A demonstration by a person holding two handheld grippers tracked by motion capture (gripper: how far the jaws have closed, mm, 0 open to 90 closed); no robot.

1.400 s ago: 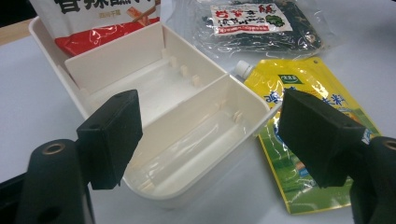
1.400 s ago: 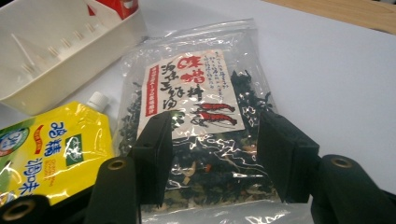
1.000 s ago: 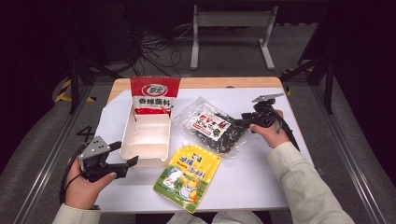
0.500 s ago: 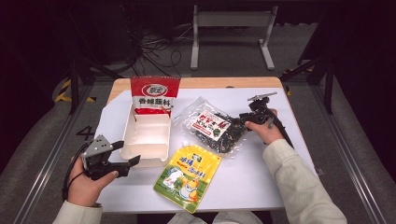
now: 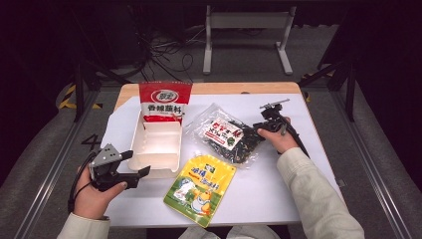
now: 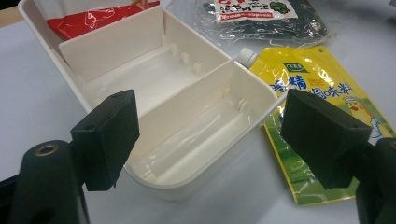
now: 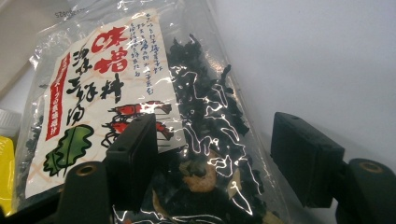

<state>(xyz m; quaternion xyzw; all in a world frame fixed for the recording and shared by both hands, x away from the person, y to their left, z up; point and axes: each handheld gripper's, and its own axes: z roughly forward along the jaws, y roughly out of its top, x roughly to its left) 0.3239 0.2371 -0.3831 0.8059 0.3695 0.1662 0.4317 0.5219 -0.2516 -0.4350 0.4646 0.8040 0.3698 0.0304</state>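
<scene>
Between the right tongs [image 7: 212, 161], a clear seaweed bag [image 7: 140, 116] glints.

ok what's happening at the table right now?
A person works with a hand-held gripper in each hand. The right hand-held gripper sits at the near edge of the clear seaweed packet; its jaws have just been opening and straddle the packet's edge without pressing on it. The left hand-held gripper is open, aimed at the white divided box. A red packet leans in the box's far end, and a yellow spouted pouch lies on the table.
</scene>
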